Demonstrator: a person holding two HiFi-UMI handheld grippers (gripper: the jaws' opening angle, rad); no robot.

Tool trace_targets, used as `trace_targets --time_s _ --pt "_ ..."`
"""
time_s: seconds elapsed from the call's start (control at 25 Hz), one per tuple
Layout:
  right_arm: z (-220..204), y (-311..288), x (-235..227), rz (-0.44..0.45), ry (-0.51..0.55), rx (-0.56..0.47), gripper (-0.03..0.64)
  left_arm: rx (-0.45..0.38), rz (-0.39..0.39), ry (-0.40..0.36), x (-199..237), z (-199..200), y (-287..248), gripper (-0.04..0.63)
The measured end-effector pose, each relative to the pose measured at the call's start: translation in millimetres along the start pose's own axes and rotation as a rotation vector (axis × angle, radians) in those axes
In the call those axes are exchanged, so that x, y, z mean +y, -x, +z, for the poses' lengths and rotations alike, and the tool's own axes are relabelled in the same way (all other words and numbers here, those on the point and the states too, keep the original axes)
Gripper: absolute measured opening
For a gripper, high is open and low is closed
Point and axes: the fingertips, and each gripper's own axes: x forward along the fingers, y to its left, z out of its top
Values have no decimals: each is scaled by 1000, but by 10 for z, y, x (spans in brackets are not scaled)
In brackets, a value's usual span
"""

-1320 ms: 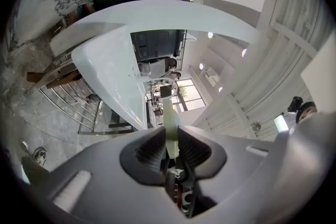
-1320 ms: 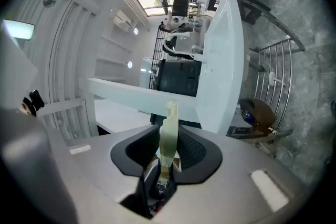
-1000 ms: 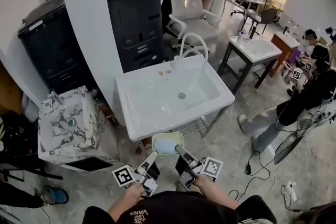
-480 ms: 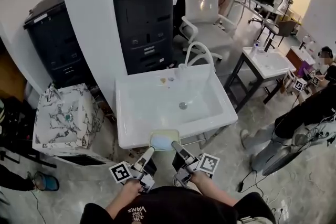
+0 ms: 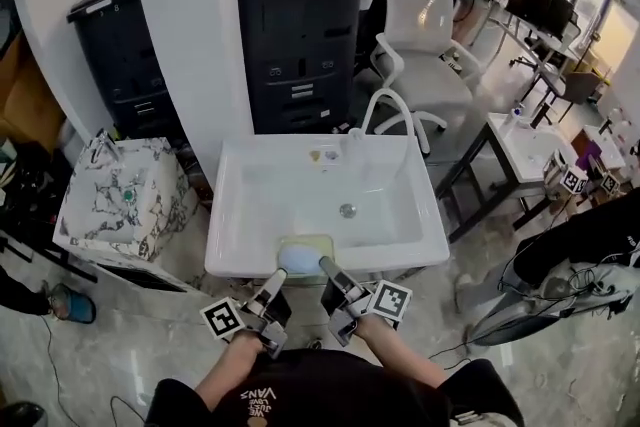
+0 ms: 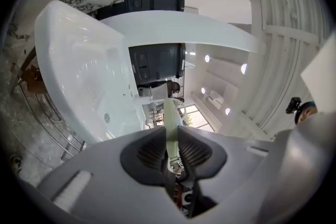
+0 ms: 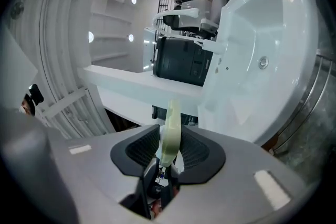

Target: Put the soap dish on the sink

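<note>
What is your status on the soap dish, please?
Left gripper and right gripper both shut on soap dish. Dish at sink front rim, not released. Path looks clear.

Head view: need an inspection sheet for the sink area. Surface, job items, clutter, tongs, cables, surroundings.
Surface: white sink, basin bare apart from the drain; white faucet at the back.
Job's things: pale green soap dish over the sink's front rim; cannot tell if it rests on it.
Clutter: small items on the back ledge, too small to identify.
Tongs: left tongs and right tongs each shut on an edge of the soap dish.
Cables: loose cables on the floor at the right.
Surroundings: marbled unit at the left, dark cabinets behind, white chair, second sink at the right.
</note>
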Motion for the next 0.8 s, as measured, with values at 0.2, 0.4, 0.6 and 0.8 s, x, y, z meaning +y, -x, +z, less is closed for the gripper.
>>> trace_targets --time_s 0.2,0.4,0.6,0.8 --pt "89 -113 -50 20 -28 28 93 -39 16 -10 9 69 -95 118" --pt "194 -271 -163 10 -57 23 94 -43 26 -18 76 218 -237 118" --pt "413 -450 -263 -21 -39 -2 93 -23 19 -4 175 389 -497 118" --pt "647 -703 -381 -36 -27 -33 94 8 19 -4 290 635 -782 118"
